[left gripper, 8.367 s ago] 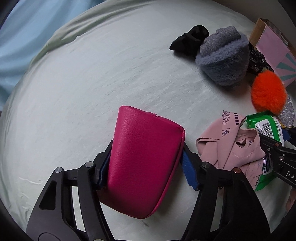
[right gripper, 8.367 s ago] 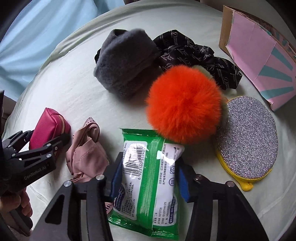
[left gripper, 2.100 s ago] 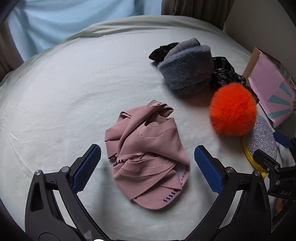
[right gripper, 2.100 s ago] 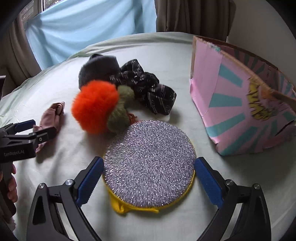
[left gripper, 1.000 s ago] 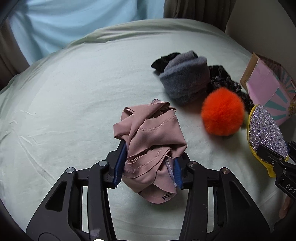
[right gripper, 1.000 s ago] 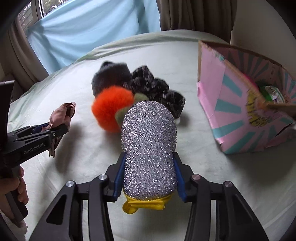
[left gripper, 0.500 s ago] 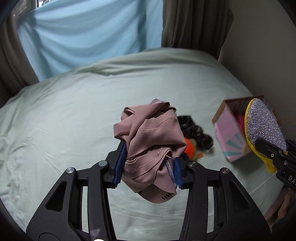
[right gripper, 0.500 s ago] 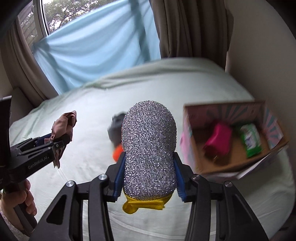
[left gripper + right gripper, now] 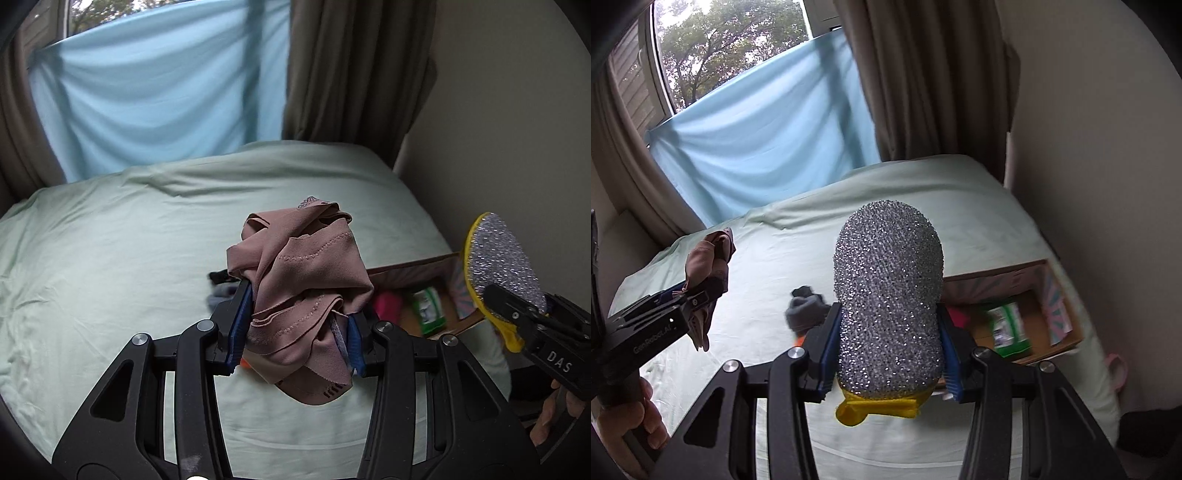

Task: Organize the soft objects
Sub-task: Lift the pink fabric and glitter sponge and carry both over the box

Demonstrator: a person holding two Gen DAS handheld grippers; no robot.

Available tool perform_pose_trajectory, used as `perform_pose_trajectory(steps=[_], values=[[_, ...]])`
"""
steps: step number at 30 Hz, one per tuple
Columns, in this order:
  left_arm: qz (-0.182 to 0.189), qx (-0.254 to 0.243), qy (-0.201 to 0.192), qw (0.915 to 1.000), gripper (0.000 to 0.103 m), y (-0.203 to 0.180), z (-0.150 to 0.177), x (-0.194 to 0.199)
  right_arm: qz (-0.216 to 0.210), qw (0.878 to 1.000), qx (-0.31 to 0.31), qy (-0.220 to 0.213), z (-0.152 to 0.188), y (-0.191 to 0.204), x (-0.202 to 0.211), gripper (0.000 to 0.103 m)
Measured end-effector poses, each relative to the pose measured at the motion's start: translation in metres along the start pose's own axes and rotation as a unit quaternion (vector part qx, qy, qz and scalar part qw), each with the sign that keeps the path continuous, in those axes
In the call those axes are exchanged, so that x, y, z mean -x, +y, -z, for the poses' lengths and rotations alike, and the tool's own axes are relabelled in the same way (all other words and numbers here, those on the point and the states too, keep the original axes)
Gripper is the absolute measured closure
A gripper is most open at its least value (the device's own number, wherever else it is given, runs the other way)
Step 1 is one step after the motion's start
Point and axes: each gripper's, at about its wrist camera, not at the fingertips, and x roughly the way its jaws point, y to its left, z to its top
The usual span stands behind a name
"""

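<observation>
My left gripper [image 9: 295, 332] is shut on a crumpled pink garment [image 9: 299, 273] and holds it high above the bed; it also shows in the right wrist view [image 9: 709, 266]. My right gripper [image 9: 888, 350] is shut on a silver glitter pouch with a yellow edge [image 9: 888, 302], also held high; it shows in the left wrist view [image 9: 498, 266]. Below to the right stands an open cardboard box [image 9: 1067, 339] holding a green wipes pack [image 9: 1006, 326] and a magenta pouch [image 9: 386, 306].
The pale green bed [image 9: 110, 277] lies below. A grey fuzzy item [image 9: 803, 310] and a black item [image 9: 801, 291] lie on it; an orange bit [image 9: 799, 338] peeks beside my finger. A wall [image 9: 1108, 184], curtain and window stand behind.
Both grippers have closed on their items, lifted them high off the bed and moved toward the box, which now shows its inside from above.
</observation>
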Motion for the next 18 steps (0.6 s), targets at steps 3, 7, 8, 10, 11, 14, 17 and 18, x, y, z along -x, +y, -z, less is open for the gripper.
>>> perform_pose_trajectory(steps=[3,7,8,10,11,14,17,18], values=[[0.009,-0.008,0.004,0.9999,0.063,-0.039,-0.008,-0.012,0.006,1.0,0.007,0.008,-0.012,-0.029,0.0,0.06],[0.019,-0.01,0.023,0.9995,0.063,-0.082,-0.014,-0.04,0.01,0.999,0.006,0.032,-0.024,-0.071,-0.013,0.06],[0.022,-0.012,0.03,0.9992,0.063,-0.092,-0.015,-0.048,0.013,0.999,0.005,0.039,-0.026,-0.08,-0.017,0.06],[0.024,-0.018,0.044,0.9986,0.063,-0.109,-0.014,-0.064,0.017,0.998,0.0,0.056,-0.03,-0.099,-0.026,0.06],[0.023,-0.023,0.051,0.9981,0.063,-0.118,-0.014,-0.072,0.017,0.998,-0.004,0.063,-0.031,-0.107,-0.031,0.06],[0.023,-0.034,0.081,0.9959,0.063,-0.141,-0.011,-0.1,0.02,0.995,-0.022,0.092,-0.03,-0.133,-0.051,0.06],[0.024,-0.047,0.117,0.9918,0.063,-0.159,-0.006,-0.131,0.024,0.992,-0.044,0.117,-0.025,-0.158,-0.075,0.06],[0.025,-0.051,0.128,0.9902,0.063,-0.165,-0.004,-0.14,0.025,0.991,-0.051,0.122,-0.024,-0.164,-0.081,0.06]])
